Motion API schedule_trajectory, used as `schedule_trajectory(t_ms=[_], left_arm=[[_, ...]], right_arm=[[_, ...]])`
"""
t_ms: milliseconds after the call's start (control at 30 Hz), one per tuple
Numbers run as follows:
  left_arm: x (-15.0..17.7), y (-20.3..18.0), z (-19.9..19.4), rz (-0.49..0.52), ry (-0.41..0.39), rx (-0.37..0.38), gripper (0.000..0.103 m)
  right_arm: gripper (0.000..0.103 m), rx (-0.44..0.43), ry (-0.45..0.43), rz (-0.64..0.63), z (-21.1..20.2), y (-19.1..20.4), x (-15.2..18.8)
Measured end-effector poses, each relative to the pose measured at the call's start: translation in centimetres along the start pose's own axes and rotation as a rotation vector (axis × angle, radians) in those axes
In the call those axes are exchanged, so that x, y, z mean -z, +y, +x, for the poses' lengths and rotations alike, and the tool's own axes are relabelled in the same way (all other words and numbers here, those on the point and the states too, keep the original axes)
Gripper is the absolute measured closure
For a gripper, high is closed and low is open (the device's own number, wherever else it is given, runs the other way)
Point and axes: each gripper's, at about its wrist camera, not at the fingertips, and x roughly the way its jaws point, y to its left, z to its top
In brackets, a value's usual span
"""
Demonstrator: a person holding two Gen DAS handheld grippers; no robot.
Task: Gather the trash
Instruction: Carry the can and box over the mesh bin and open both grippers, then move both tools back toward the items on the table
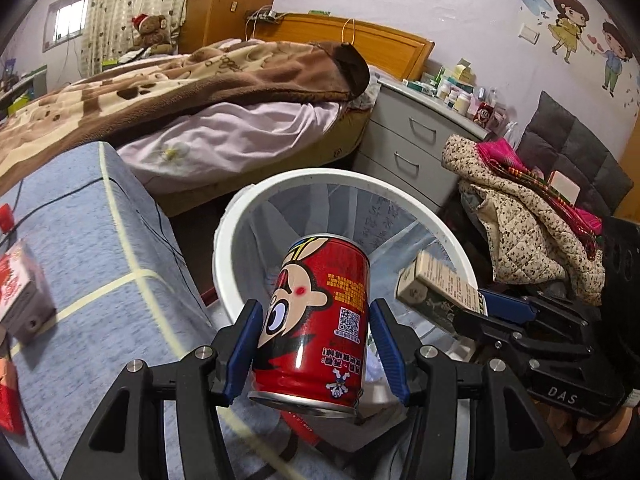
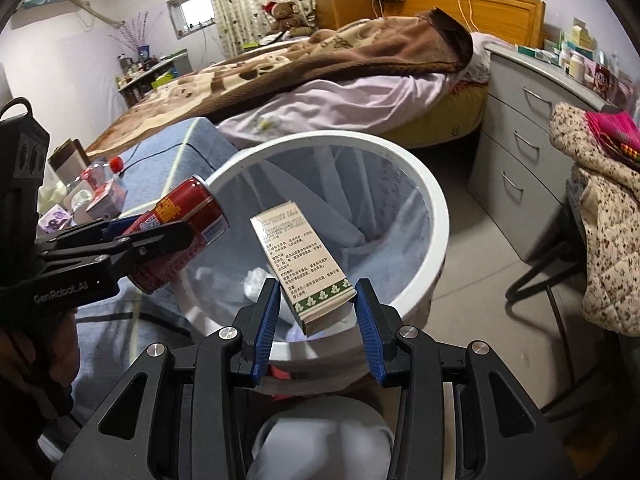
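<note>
I see a bed (image 1: 224, 92) under a brown blanket (image 1: 168, 80), a teddy bear (image 2: 285, 14) in a red hat behind it. A grey chest of drawers (image 2: 532, 128) stands beside the bed, boxes and bottles crowding its top. A flowered jacket (image 1: 516, 216) hangs over a chair (image 1: 572, 148).

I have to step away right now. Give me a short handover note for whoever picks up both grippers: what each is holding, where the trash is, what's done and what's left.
Left hand-held gripper: shut on the red can, held over the near rim of the white bin.
Right hand-held gripper: shut on the small carton, tilted, above the bin's opening.
Bin: lined with a clear bag, some white crumpled bits at the bottom.
Done: both items picked up and brought to the bin.
Left: release the can and carton into the bin, then go back for the boxes and bottle on the blue-covered surface, if they are trash.
</note>
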Motion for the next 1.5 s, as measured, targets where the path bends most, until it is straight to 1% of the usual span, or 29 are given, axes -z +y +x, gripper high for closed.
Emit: schedule_trajectory(t_ms=[67,100,133,300,467,633,867,1133,1367,1433,1500], left_arm=[[-0.1,0.0,0.3,-0.003,-0.001,0.002,0.047],[-0.2,0.0,0.3,-0.003,-0.011,0.006,0.047],[-0.2,0.0,0.2,-0.001,-0.018,0.008,0.047],[-0.4,0.1,-0.6,-0.003,-0.044,0.004,0.047],[-0.1,1.1,-2.6,-0.036,-0.077,-0.011,0.047],[0.8,2.0,-5.0,-0.066,-0.107,-0.034,0.047],[3.3,3.0,-8.3,-0.101,-0.130,-0.081,0.047],[6.3,4.1,-12.0,-0.142,-0.166,-0.138,0.047],[9.5,6.4,-15.0,-0.221,-0.187,-0.214,0.047],[10.5,7.0,-15.9,-0.242,-0.190,-0.235,0.047],[11.3,7.5,-16.5,-0.258,-0.189,-0.255,0.047]], right_arm=[[0.053,0.009,-0.011,0.012,-0.2,-0.3,0.1],[0.040,0.007,-0.018,0.016,-0.3,-0.4,0.1],[0.036,0.005,-0.021,0.019,-0.3,-0.4,0.0],[0.036,0.000,-0.053,0.030,-1.3,-0.4,-0.2],[0.036,-0.049,-0.097,-0.009,-2.7,1.1,-0.2],[0.036,-0.097,-0.119,-0.056,-3.4,2.5,-0.1],[0.036,-0.154,-0.138,-0.087,-4.5,3.5,0.1],[0.036,-0.221,-0.130,-0.121,-5.3,6.0,1.1],[0.037,-0.262,-0.114,-0.168,-5.5,8.7,1.9],[0.043,-0.265,-0.100,-0.183,-5.3,9.5,2.2],[0.044,-0.274,-0.091,-0.185,-5.1,10.1,2.3]])
